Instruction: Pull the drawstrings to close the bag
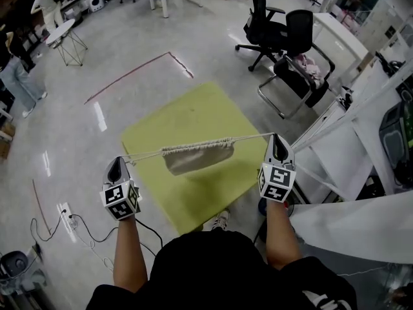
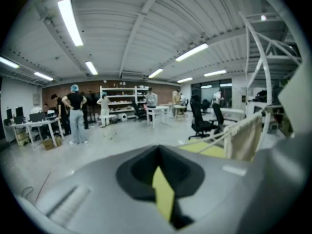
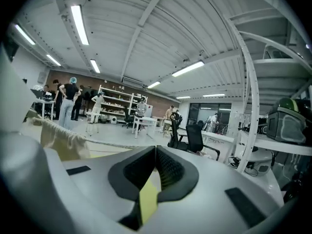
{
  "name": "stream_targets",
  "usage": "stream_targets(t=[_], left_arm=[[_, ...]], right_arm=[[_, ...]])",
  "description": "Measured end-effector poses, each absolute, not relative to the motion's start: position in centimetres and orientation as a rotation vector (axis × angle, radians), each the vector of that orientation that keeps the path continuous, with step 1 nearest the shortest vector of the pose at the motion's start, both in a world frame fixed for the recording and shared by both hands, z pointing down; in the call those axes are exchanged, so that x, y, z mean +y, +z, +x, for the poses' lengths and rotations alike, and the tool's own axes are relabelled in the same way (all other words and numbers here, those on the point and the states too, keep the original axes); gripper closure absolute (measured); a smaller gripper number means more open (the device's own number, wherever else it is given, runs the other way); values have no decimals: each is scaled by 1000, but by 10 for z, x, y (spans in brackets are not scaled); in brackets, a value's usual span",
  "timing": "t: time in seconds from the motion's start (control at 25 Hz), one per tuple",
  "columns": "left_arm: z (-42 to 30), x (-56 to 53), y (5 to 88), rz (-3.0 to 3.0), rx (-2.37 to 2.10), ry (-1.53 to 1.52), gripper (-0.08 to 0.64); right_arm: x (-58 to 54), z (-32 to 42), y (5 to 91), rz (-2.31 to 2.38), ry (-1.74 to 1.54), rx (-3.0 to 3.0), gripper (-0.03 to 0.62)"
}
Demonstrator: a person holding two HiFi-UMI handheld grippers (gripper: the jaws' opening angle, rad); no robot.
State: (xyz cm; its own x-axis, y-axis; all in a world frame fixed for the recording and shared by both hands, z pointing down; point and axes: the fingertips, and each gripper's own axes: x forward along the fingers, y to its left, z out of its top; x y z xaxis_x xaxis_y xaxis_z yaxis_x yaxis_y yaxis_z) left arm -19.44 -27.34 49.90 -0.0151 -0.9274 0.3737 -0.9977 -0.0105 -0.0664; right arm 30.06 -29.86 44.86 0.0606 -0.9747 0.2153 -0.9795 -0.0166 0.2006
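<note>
A small beige drawstring bag [image 1: 195,158] hangs in the air above a yellow-green mat [image 1: 193,112], its mouth gathered into tight ruffles. Its white drawstrings [image 1: 143,154] run taut to both sides. My left gripper [image 1: 120,165] is shut on the left string end, and my right gripper [image 1: 276,138] is shut on the right string end [image 1: 253,136]. In the left gripper view the bag [image 2: 245,138] hangs to the right of the closed left gripper [image 2: 157,148]. The right gripper view has the bag [image 3: 59,139] to the left of the closed right gripper [image 3: 155,148], with the string [image 3: 114,144] leading in.
Two black office chairs [image 1: 287,47] stand at the back right. White frames and panels [image 1: 342,154] crowd the right side. Cables and a power strip [image 1: 70,221] lie on the floor at the left. The person's shoe [image 1: 221,220] rests on the mat's near edge.
</note>
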Motion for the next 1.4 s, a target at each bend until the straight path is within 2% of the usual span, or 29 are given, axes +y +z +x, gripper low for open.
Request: stream_targets(t=[0.68,1.4], left_arm=[[-213,-292,442,2012,-2159,260,551],[-238,-302,420,1949,-2196,62,551]], right_arm=[[-314,325,393,2218,-23,-2037,578],[-330,345,366,2351,22,-2087,580]])
